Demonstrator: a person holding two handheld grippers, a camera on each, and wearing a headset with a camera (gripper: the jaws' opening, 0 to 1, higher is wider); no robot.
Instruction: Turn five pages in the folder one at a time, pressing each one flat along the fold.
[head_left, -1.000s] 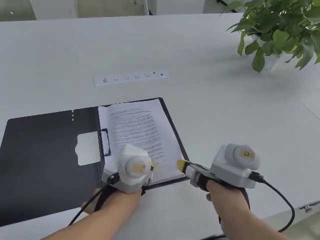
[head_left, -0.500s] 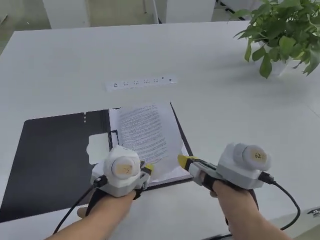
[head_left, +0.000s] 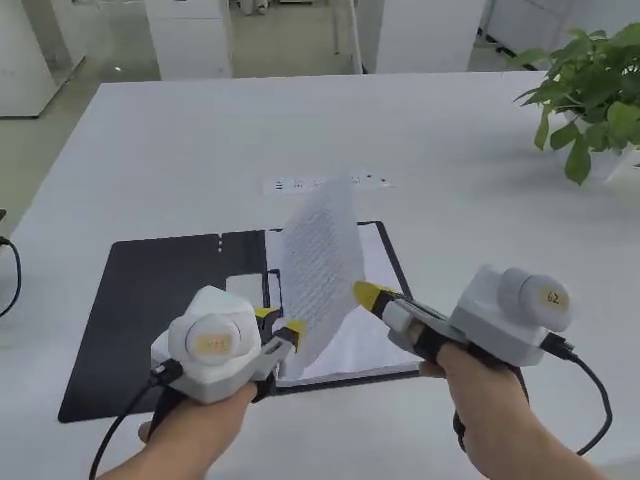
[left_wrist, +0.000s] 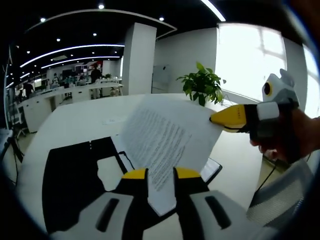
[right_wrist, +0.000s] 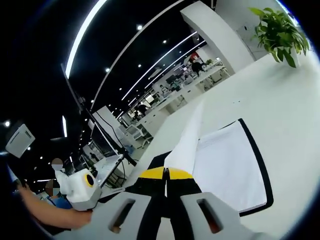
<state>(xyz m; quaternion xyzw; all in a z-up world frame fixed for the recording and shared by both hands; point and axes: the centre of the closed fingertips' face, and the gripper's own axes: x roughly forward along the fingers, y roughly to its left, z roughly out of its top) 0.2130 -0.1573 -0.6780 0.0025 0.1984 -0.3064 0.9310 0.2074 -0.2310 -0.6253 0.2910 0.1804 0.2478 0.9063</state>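
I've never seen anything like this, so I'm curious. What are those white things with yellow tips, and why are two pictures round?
A person holds a pinching tool, called a gripper, in each hand. The square picture comes from a camera on the person's head, looking down at a white table. The round pictures come from a little camera riding on each gripper. On the table lie an open black folder and a white power strip, and a green plant stands at the far corner. The right gripper pinches the edge of one page and holds it up. The left gripper is open, with the page's bottom edge between its jaws.
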